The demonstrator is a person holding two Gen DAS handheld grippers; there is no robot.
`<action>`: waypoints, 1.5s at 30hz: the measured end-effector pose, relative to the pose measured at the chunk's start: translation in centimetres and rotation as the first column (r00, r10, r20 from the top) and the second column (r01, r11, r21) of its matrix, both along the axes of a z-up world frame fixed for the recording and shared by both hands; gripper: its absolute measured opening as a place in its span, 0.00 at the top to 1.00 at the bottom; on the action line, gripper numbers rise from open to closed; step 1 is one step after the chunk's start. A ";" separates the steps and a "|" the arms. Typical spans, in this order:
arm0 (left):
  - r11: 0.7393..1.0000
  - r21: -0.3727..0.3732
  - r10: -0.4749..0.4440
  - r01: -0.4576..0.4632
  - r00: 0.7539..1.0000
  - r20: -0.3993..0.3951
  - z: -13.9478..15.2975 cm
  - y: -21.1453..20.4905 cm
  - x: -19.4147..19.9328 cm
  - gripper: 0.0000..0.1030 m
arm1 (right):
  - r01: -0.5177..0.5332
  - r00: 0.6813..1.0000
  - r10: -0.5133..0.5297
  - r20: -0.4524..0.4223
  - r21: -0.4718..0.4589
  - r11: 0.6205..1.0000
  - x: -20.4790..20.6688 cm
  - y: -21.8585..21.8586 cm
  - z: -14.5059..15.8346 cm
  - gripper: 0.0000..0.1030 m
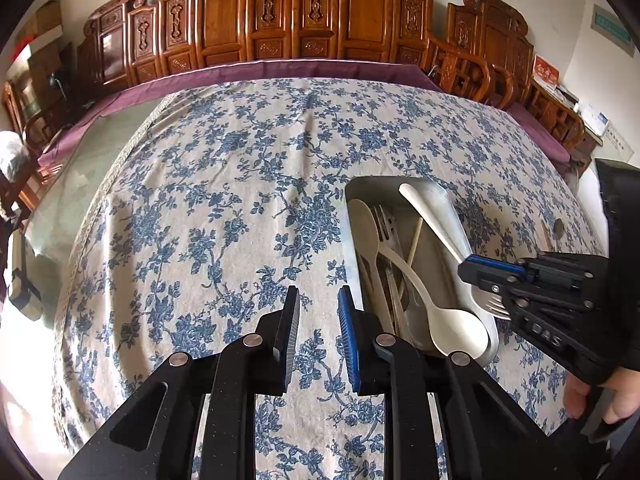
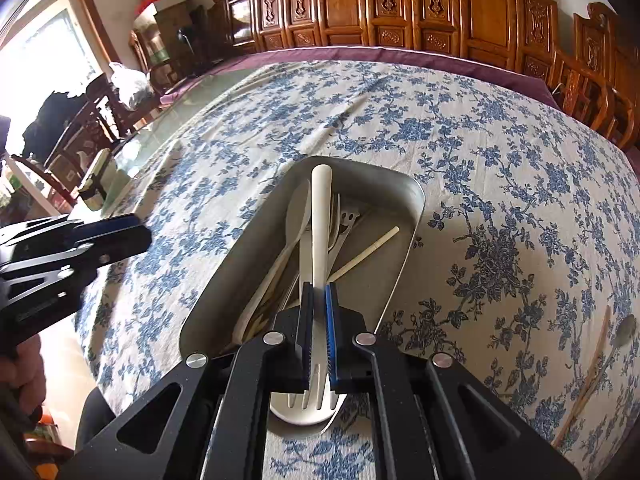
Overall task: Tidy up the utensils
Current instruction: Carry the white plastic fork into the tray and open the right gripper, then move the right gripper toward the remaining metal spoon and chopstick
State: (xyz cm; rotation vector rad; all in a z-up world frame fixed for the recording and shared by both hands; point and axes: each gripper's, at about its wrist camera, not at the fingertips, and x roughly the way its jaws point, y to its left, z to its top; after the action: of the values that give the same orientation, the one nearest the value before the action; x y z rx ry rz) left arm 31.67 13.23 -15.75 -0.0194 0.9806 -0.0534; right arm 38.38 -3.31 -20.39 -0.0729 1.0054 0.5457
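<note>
Most utensils already lie in your metal tray (image 2: 404, 216), your right gripper (image 2: 318, 332) pinches a white fork (image 2: 320, 216) over it, your left gripper (image 1: 318, 332) hangs spread and empty, and a dark spoon (image 2: 624, 334) and chopsticks (image 2: 592, 368) remain on the tablecloth (image 2: 480, 140).

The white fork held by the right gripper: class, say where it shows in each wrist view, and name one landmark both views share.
Left wrist view: the white fork lies at right of centre, slanting over the tray, gripped by the right gripper.
Right wrist view: the fork runs up the lower centre, pinched in the gripper.
Shared landmark: the metal tray.
</note>
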 end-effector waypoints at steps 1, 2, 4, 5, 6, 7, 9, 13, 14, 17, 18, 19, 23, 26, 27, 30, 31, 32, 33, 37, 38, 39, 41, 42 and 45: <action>1.000 -0.002 0.001 -0.001 1.000 0.001 0.1 0.1 -0.1 0.82 | 0.005 1.000 -0.005 -0.005 -0.003 1.000 0.3 0.2 -0.3 0.93; 1.000 -0.003 0.002 -0.002 1.000 0.002 0.1 0.2 -0.2 0.82 | 0.013 1.000 -0.013 -0.014 -0.006 1.000 0.8 0.4 -0.6 0.93; 1.000 -0.004 0.005 -0.005 1.000 0.003 0.1 0.4 -0.3 0.82 | 0.027 0.999 -0.027 -0.025 -0.010 1.000 1.4 0.5 -1.1 0.93; 1.000 -0.005 0.006 -0.006 1.000 0.004 0.1 0.5 -0.4 0.81 | 0.035 0.999 -0.036 -0.032 -0.012 0.999 1.7 0.6 -1.3 0.93; 1.000 -0.006 0.007 -0.007 1.000 0.004 0.1 0.7 -0.4 0.81 | 0.041 0.999 -0.041 -0.036 -0.012 0.999 1.9 0.6 -1.4 0.93; 1.000 -0.007 0.009 -0.008 1.000 0.004 0.1 0.7 -0.5 0.81 | 0.048 0.998 -0.048 -0.040 -0.014 0.999 2.2 0.6 -1.6 0.93; 1.000 -0.007 0.009 -0.009 1.000 0.003 0.1 0.8 -0.5 0.81 | 0.059 0.997 -0.060 -0.046 -0.017 0.998 2.6 0.6 -1.9 0.93; 1.000 -0.008 0.009 -0.009 1.000 0.004 0.2 0.8 -0.6 0.81 | 0.073 0.996 -0.075 -0.047 -0.027 0.997 3.1 0.8 -2.1 0.93; 1.000 -0.008 0.009 -0.009 1.000 0.004 0.1 0.8 -0.6 0.80 | 0.077 0.996 -0.078 -0.048 -0.028 0.997 3.2 0.8 -2.2 0.93; 1.000 -0.008 0.009 -0.009 1.000 0.004 0.2 0.8 -0.7 0.80 | 0.085 0.995 -0.087 -0.054 -0.027 0.996 3.5 0.7 -2.3 0.93; 1.000 -0.008 0.008 -0.008 1.000 0.005 0.2 0.8 -0.7 0.80 | 0.086 0.995 -0.087 -0.056 -0.025 0.996 3.5 0.7 -2.3 0.93; 1.000 -0.007 0.008 -0.008 1.000 0.005 0.2 0.8 -0.7 0.80 | 0.079 0.995 -0.080 -0.055 -0.022 0.997 3.5 0.8 -2.3 0.92; 1.000 -0.004 0.006 -0.005 1.000 0.010 0.5 0.5 -1.0 0.80 | 0.039 0.999 -0.039 -0.024 -0.007 0.999 2.6 1.1 -1.7 0.92; 1.000 -0.003 0.002 -0.002 1.000 0.015 0.8 0.1 -1.1 0.80 | 0.022 1.000 -0.022 -0.011 0.002 1.000 1.9 0.8 -1.2 0.92; 1.000 -0.003 -0.001 0.001 1.000 0.017 0.9 -0.1 -1.2 0.80 | 0.019 1.000 -0.019 -0.004 0.005 1.000 1.6 0.6 -1.0 0.92; 1.000 -0.001 -0.010 0.010 1.000 0.023 1.2 -0.7 -1.2 0.75 | 0.015 1.000 -0.015 0.013 0.014 1.000 0.6 -0.5 -0.2 0.92; 1.000 -0.001 -0.014 0.014 1.000 0.026 1.3 -1.0 -1.3 0.74 | 0.014 1.000 -0.015 0.020 0.016 1.000 0.2 -1.0 0.1 0.92; 1.000 -0.002 -0.019 0.019 0.999 0.028 1.5 -1.4 -1.4 0.74 | 0.015 0.999 -0.016 0.028 0.016 1.000 -0.2 -1.6 0.3 0.92; 1.000 -0.003 -0.022 0.022 0.999 0.029 1.6 -1.7 -1.4 0.74 | 0.018 0.999 -0.019 0.036 0.015 1.000 -0.7 -2.1 0.5 0.92; 0.999 -0.003 -0.046 0.046 0.998 0.034 1.9 -3.3 -1.6 0.67 | 0.039 0.998 -0.040 0.050 0.018 0.999 -2.3 -5.2 1.2 0.92; 0.999 -0.005 -0.052 0.052 0.998 0.037 2.0 -3.8 -1.6 0.62 | 0.049 0.997 -0.050 0.053 0.017 0.999 -2.7 -6.2 1.3 0.92; 0.998 -0.008 -0.060 0.060 0.997 0.040 2.1 -4.3 -1.7 0.59 | 0.060 0.997 -0.061 0.056 0.016 0.998 -3.1 -7.2 1.4 0.92; 0.998 -0.011 -0.069 0.069 0.997 0.043 2.2 -5.2 -1.7 0.50 | 0.086 0.994 -0.088 0.061 0.020 0.996 -3.8 -9.3 1.6 0.84; 0.997 -0.015 -0.074 0.075 0.996 0.042 2.2 -5.8 -1.7 0.49 | 0.101 0.993 -0.102 0.063 0.022 0.995 -4.2 -10.3 1.6 0.77; 0.995 -0.023 -0.093 0.094 0.995 0.038 1.9 -7.6 -1.5 0.40 | 0.144 0.987 -0.145 0.067 0.012 0.989 -4.8 -13.2 1.4 0.75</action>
State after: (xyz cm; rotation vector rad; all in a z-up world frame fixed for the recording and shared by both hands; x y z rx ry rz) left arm 30.16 5.66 -13.86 0.0050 0.9441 -0.1513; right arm 33.56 -16.53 -18.98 -0.0122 0.9349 0.4115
